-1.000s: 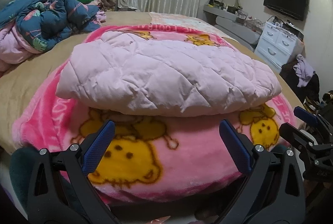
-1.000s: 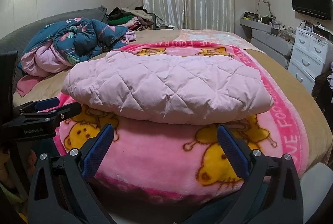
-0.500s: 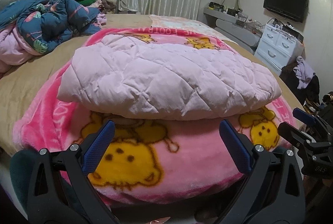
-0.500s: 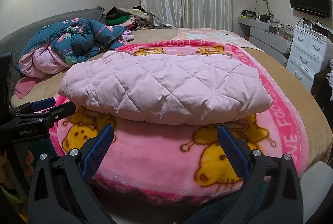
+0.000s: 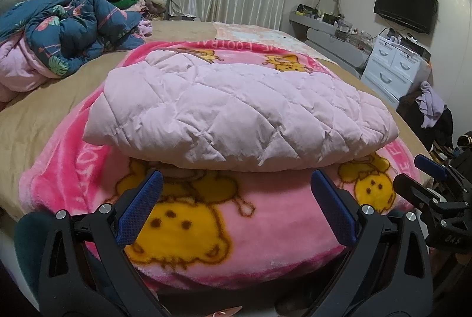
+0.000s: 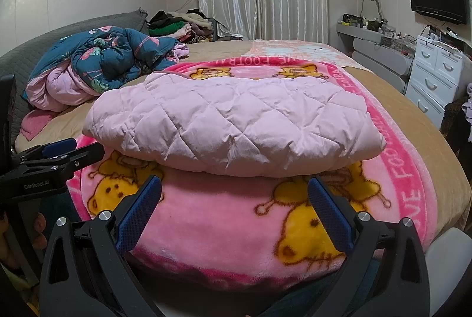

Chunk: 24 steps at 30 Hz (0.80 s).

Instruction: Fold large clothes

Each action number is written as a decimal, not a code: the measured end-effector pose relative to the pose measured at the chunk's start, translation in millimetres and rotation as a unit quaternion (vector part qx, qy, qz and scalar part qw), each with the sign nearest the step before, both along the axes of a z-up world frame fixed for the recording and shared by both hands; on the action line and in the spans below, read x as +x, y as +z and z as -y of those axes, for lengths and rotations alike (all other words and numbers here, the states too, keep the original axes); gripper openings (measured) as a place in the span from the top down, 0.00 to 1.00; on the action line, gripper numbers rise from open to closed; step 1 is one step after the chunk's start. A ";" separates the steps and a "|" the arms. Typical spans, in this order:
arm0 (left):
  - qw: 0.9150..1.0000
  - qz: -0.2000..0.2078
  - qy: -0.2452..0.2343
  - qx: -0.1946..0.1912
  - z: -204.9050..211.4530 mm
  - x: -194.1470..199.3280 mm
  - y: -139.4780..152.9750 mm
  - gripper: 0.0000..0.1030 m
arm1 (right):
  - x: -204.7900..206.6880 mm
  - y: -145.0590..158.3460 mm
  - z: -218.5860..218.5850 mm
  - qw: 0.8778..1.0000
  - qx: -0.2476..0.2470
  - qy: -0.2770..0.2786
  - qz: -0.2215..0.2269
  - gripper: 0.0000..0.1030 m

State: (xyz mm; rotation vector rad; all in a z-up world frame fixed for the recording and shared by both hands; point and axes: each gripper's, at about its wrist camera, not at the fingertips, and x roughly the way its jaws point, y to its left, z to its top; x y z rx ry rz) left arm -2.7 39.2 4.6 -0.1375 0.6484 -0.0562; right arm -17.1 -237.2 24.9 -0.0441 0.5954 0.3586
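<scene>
A folded pink jacket (image 5: 236, 113) lies on a blanket (image 5: 206, 228) near the foot of the bed (image 5: 38, 116). The jacket is puffy and diamond-quilted, with a faint sheen and fine creases along the stitching; folded, it makes a broad, pillow-like slab with rounded edges. The blanket beneath is plush fleece, bright pink, printed with yellow cartoon animals and a band of white lettering. Under it a tan sheet covers the mattress.

The left gripper (image 5: 236, 208) hovers just short of the blanket's near edge, its jaws wide apart and holding nothing; its pads (image 5: 138, 212) are blue with a fine mesh texture, set on black plastic arms with silver screws. The right gripper (image 6: 234, 208) is held the same way beside it, jaws spread and empty, touching no cloth.

At the far left of the bed sits a crumpled duvet (image 6: 109, 57), dark blue with a leaf-and-flamingo print and a pale pink lining. Behind it is a heap of clothes (image 6: 177, 25). A white drawer unit (image 5: 395, 66) stands at the right wall, its drawers closed, with clutter on top too small to tell.
</scene>
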 end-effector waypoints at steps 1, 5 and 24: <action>1.000 0.001 0.000 0.000 0.1 0.0 0.3 0.09 | 0.3 -0.3 0.2 1.000 0.000 0.001 0.000 0.04; 1.000 -0.001 0.000 -0.001 0.6 0.0 0.3 0.09 | 0.8 -0.4 0.5 1.000 0.000 0.001 -0.001 0.04; 1.000 0.004 0.000 0.003 1.1 -1.9 -0.6 0.09 | 2.4 -1.5 1.6 1.000 -0.001 -0.003 0.000 0.04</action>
